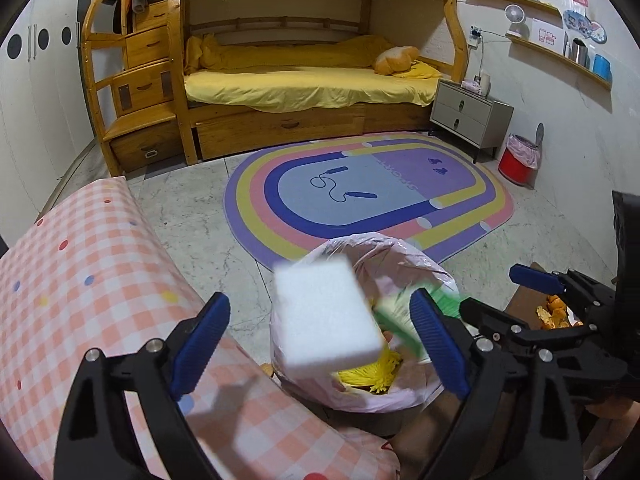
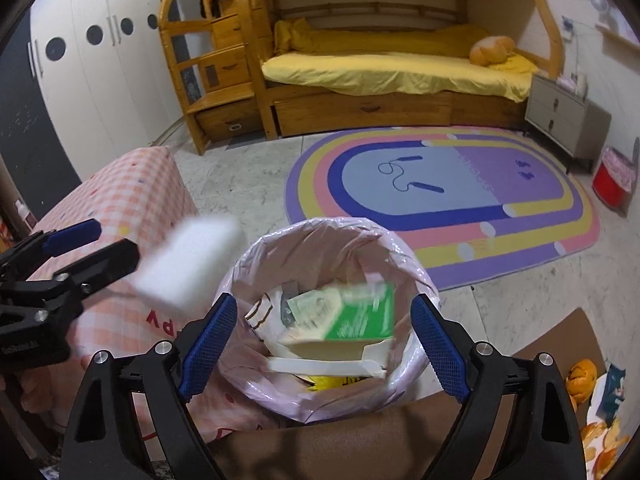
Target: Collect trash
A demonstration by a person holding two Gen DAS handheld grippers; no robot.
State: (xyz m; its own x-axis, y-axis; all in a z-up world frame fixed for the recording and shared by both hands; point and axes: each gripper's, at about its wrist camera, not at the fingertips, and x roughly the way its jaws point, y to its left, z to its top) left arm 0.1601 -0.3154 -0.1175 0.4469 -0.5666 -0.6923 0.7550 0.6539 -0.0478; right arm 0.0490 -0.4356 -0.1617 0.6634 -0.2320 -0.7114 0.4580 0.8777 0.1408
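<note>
Marble floor w/ pink-lined round bin; both tools spread wide, blurry white foam block + green carton loose.

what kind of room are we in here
Most likely a child's bedroom. A wooden bunk bed with yellow bedding and drawer steps stands at the back, a pastel rainbow-striped oval rug lies on the marble-look floor, and a grey two-drawer nightstand sits beside the bed.
</note>
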